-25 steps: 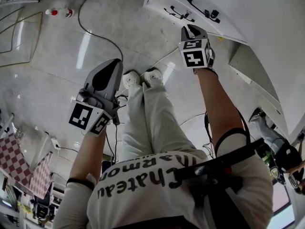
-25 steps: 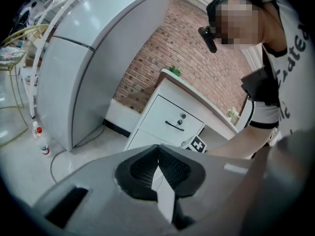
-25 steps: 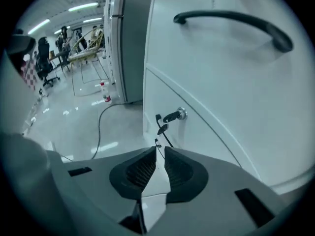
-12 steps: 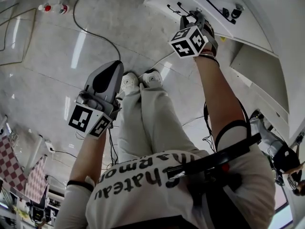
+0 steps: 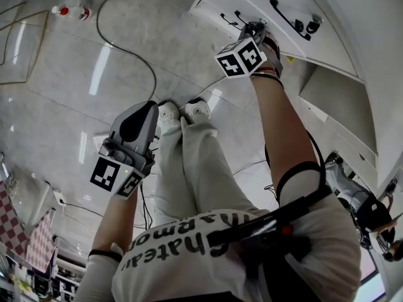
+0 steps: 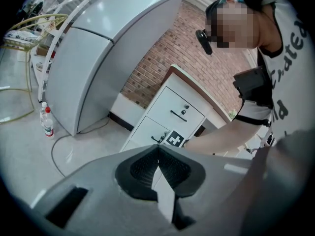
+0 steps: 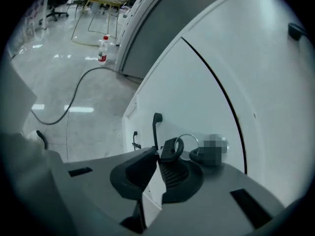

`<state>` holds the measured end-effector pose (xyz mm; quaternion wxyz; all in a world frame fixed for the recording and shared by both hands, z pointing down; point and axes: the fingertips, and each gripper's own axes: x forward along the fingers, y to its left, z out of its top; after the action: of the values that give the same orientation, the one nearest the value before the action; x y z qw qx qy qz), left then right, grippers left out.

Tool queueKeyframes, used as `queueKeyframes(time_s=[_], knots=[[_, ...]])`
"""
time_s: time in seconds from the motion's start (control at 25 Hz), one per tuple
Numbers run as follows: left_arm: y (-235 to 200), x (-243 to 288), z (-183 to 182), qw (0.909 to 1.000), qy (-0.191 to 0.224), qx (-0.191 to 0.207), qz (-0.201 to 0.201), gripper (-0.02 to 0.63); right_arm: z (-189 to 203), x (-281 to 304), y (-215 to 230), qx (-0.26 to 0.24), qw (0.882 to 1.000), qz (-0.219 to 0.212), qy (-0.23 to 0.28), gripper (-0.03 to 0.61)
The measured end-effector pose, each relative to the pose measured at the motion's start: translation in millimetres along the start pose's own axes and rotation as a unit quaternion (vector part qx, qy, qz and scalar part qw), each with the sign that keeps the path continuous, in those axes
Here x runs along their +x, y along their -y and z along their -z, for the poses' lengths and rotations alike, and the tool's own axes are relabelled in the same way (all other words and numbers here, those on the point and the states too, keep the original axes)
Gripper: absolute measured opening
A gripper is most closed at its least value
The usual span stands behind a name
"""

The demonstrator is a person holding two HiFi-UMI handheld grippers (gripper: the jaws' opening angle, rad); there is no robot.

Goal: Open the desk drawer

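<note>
The desk drawer [image 7: 187, 97], mid-frame, is risking a snag: we are poising the right gripper [image 7: 157, 154] at its key [image 7: 172, 148], jaws pressed together like the left gripper's [image 6: 157, 149].

Just right of the drawer handle [image 7: 156, 129], cannot tell the key [image 7: 171, 149] as nipped in the closed tips of the right gripper [image 7: 157, 155] or merely beyond them, nor make out the blurred lock [image 7: 197, 156] past it. Cannot see the handle's lower end behind that gripper's body, nor read the tiny bottle [image 7: 102, 50] far left of it.
</note>
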<state>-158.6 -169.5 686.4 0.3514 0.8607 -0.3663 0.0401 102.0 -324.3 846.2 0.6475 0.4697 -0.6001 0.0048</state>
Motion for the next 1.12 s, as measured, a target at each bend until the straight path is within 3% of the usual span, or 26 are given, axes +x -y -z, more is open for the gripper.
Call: queueKeyframes(time_s=[0.36, 0.6, 0.76, 1.12], knots=[[21, -10, 11, 0.9999, -0.002, 0.001, 0.010, 0.015, -3, -35, -45, 0.032, 0.999, -0.009, 0.022, 0.028], [20, -36, 8, 0.9998, 0.011, -0.008, -0.017, 0.015, 1, -67, -80, 0.035, 0.998, -0.025, 0.036, 0.028], [12, -53, 11, 0.9982, 0.006, -0.013, -0.057, 0.015, 0, -86, -106, 0.038, 0.998, -0.036, 0.043, 0.028], [13, -62, 9, 0.9975, 0.027, -0.024, -0.060, 0.015, 5, -105, -131, 0.051, 0.997, -0.042, 0.040, 0.028]])
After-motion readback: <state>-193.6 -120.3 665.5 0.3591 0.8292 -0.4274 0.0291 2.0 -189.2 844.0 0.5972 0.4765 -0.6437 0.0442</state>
